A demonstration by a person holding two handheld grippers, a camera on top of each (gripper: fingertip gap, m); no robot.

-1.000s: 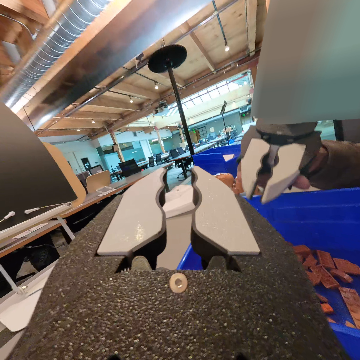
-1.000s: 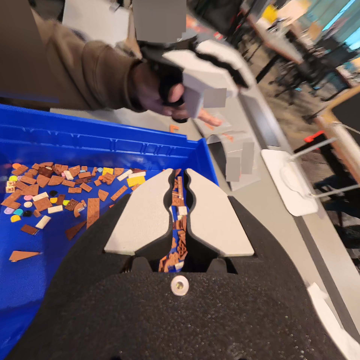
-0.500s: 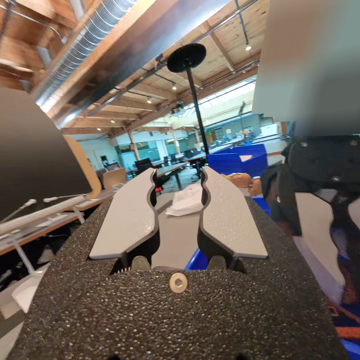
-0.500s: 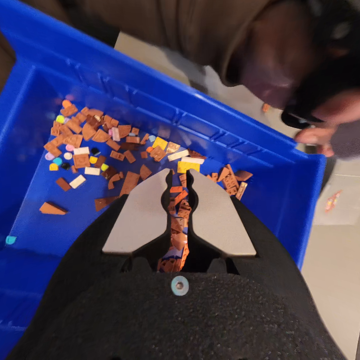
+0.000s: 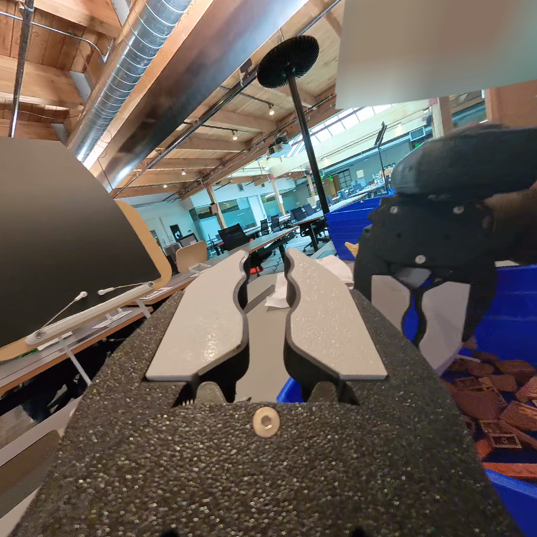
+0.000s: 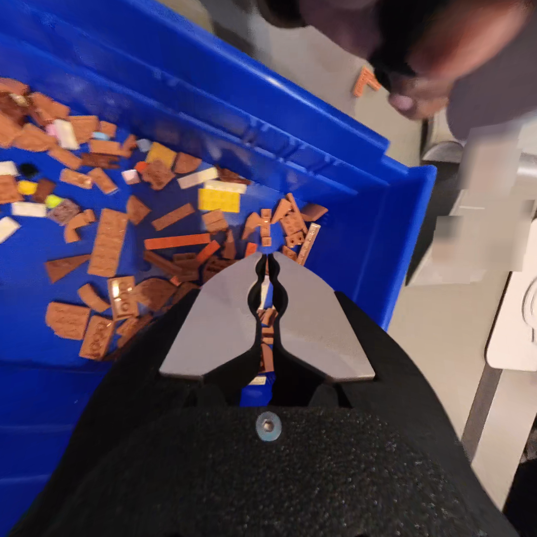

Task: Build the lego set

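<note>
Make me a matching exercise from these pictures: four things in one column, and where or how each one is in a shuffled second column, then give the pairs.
Column one:
1. left gripper
2. right gripper
3. yellow plate
4. orange piece

Column two:
A. lying on the grey table, outside the bin
B. jaws apart, nothing between them
C. lying inside the blue bin, near its far wall
D. jaws nearly closed, tips down among the brown pieces

Pairs: 1-B, 2-D, 3-C, 4-A

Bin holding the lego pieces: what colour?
Blue bin, clearest in the right wrist view.
</note>
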